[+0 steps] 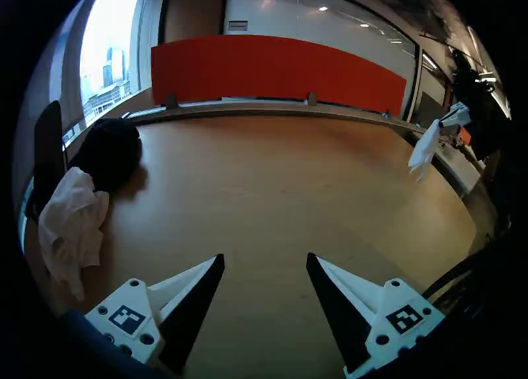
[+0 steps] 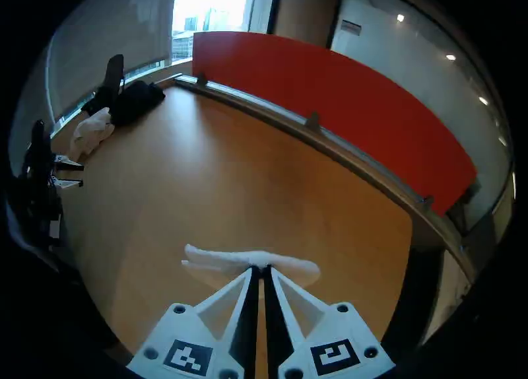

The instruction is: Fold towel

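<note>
A wide, light-brown wooden counter (image 1: pixel 277 181) spreads across the left gripper view. Along its far edge, at twelve o'clock, a long red partition panel (image 1: pixel 277 65) stands on a grey rail (image 1: pixel 264 108). At ten o'clock a tall bright window (image 1: pixel 109 55) shows city towers in daylight. Behind the panel runs a pale glass wall (image 1: pixel 310 22), with small round ceiling lights (image 1: pixel 322 8) at one o'clock. At nine o'clock a black chair back (image 1: pixel 49 154) rises beside the counter.

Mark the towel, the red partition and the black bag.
towel (image 2: pixel 214 257), right gripper view, its left part.
red partition (image 2: pixel 330 95), right gripper view, middle of panel.
black bag (image 1: pixel 109 151), left gripper view, its middle.
</note>
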